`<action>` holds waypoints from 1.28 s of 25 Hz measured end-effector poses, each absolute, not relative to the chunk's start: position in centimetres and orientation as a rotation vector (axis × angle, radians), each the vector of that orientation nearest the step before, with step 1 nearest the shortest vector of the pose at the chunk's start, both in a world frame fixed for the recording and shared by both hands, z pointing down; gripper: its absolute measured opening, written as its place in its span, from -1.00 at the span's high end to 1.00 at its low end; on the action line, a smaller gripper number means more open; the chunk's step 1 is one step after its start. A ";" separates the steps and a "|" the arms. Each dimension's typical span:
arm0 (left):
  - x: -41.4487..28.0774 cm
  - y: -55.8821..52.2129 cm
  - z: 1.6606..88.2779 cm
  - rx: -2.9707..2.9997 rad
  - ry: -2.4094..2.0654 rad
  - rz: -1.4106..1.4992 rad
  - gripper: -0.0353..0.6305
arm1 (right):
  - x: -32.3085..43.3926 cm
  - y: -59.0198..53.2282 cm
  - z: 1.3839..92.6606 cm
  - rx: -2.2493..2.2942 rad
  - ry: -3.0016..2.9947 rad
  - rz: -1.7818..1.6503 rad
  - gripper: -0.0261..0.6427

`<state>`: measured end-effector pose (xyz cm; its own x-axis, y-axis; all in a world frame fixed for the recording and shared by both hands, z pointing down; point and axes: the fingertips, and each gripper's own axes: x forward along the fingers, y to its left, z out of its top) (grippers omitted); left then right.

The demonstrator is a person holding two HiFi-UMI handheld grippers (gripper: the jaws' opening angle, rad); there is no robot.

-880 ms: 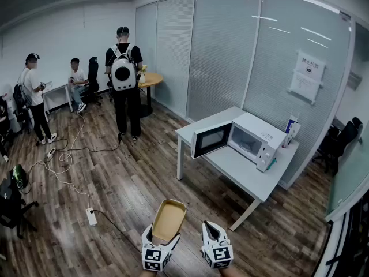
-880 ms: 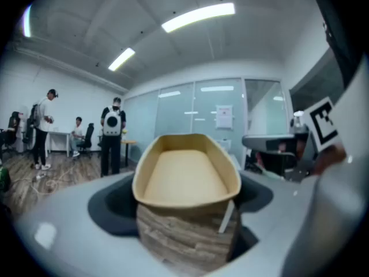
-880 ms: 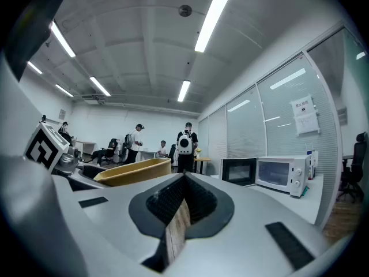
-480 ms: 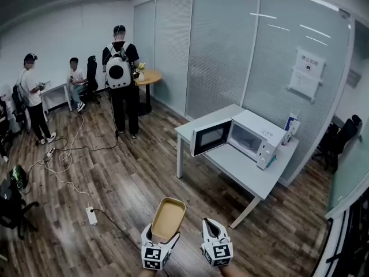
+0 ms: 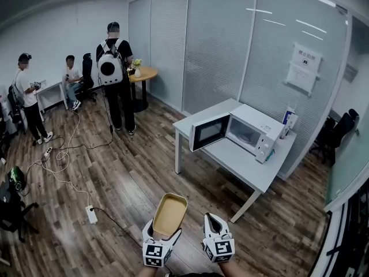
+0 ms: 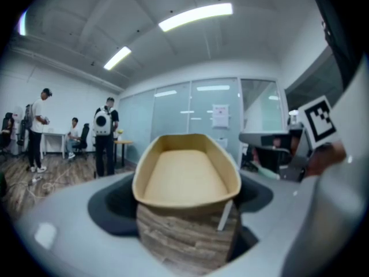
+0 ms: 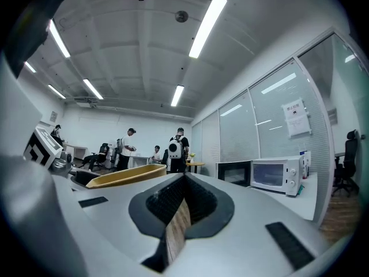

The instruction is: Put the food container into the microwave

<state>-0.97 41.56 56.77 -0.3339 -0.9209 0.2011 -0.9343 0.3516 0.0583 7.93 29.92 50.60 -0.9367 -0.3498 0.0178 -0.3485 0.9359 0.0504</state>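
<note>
Grips food container [image 5: 169, 214] by near end, upright, in left hand-held gripper [image 5: 163, 236] for carry to far microwave [image 5: 253, 133], with right hand-held gripper [image 5: 214, 231] closed on nothing

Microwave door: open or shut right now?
Open. Head view: the door stands swung out from the microwave, leaving the cavity exposed.

Tan food container [image 5: 169, 214], white microwave [image 5: 256, 133], grey table [image 5: 242, 169]

food container [image 5: 169, 213] in left gripper [image 5: 164, 232], right gripper [image 5: 212, 223] beside it, microwave [image 5: 251, 130] on table [image 5: 241, 167] ahead
</note>
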 end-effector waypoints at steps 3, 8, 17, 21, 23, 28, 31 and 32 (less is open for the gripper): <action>-1.2 41.2 56.4 1.699 -2.412 0.105 -0.55 | 8.0 30.0 50.4 0.564 -3.072 -0.063 0.90; -2.1 38.9 55.6 1.704 -2.423 0.090 -0.55 | 7.3 27.6 50.2 0.559 -3.075 -0.061 0.90; -3.7 30.5 54.6 1.691 -2.439 0.115 -0.55 | 6.1 18.9 49.7 0.557 -3.119 0.003 0.90; -4.1 27.0 54.0 1.682 -2.443 0.114 -0.55 | 5.8 15.3 49.4 0.547 -3.120 -0.018 0.90; -4.0 25.5 53.9 1.680 -2.448 0.117 -0.55 | 5.9 13.8 49.5 0.542 -3.114 -0.015 0.90; -4.3 22.9 54.0 1.677 -2.436 0.131 -0.55 | 5.9 11.2 50.1 0.544 -3.097 0.013 0.90; -4.9 21.6 54.1 1.691 -2.420 0.136 -0.55 | 5.3 10.1 50.4 0.556 -3.089 0.014 0.90; -5.2 21.2 54.1 1.697 -2.416 0.134 -0.55 | 5.0 9.7 50.5 0.565 -3.086 0.016 0.90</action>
<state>-5.18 21.16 54.13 -0.3293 -0.9221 0.2031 -0.9389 0.3425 0.0329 4.99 9.66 50.46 -0.9351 -0.3543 0.0062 -0.3543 0.9351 -0.0093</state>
